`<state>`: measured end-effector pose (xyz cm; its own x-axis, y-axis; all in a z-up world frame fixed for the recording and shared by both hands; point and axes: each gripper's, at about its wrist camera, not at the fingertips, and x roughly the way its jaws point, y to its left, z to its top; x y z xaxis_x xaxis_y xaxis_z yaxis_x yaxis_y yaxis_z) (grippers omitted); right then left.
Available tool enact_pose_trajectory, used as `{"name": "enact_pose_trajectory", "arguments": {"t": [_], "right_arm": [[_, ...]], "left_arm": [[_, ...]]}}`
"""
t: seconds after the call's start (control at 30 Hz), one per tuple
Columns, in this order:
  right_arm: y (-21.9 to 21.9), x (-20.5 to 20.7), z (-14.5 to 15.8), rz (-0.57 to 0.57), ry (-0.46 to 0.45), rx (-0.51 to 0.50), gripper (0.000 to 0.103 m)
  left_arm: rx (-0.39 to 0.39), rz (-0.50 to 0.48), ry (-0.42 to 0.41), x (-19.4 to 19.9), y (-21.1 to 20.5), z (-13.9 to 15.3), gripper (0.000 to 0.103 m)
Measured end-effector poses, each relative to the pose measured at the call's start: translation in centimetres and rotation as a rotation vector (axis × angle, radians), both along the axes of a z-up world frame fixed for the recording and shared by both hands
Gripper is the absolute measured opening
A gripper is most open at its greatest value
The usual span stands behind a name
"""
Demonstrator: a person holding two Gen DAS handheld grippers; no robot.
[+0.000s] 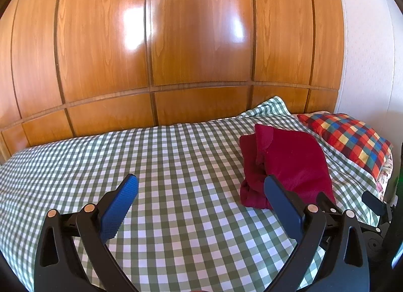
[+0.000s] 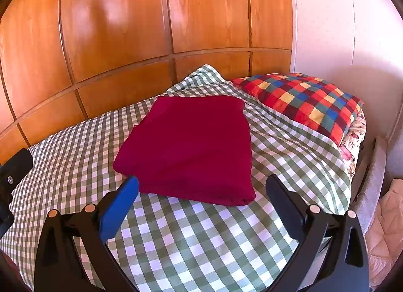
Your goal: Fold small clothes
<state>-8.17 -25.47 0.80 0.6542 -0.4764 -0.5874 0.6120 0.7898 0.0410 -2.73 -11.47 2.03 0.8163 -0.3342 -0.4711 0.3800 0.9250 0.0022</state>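
Currently the folded red garment (image 2: 187, 146) is lying on the bed (image 2: 191, 236) just ahead of the right gripper (image 2: 201, 186), both jaws spread wide, holding nothing; left gripper (image 1: 201, 186) likewise.

Both wrist views low over bed (image 1: 176, 166), facing wardrobe (image 1: 176, 40), sharing red garment (image 2: 191, 146), right perhaps nearer

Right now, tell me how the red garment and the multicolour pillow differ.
The red garment is one plain dark red; the pillow is checked in red, blue, yellow and green. The garment lies folded, a flat layered rectangle mid-bed; the pillow is plump and sits at the bed's far right end by the white wall. The garment lies nearer both grippers than the pillow. Both rest on the green-checked bedspread, untouched by either open gripper.
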Motion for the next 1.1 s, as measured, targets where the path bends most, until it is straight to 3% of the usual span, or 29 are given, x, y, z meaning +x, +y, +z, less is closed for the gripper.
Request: {"name": "enact_pose_trajectory", "arguments": {"t": [0.83, 0.97, 1.1], "right_arm": [[0.1, 0.3, -1.0, 0.021, 0.017, 0.020, 0.101], [-1.6, -0.2, -0.3, -0.008, -0.008, 0.028, 0.101], [-7.1, -1.2, 0.3, -0.130, -0.022, 0.071, 0.101]], "left_arm": [[0.000, -0.023, 0.033, 0.4, 0.2, -0.6, 0.099], [0.003, -0.009, 0.066, 1.0, 0.2, -1.2, 0.099], [0.013, 0.010, 0.086, 1.6, 0.4, -2.2, 0.099]]}}
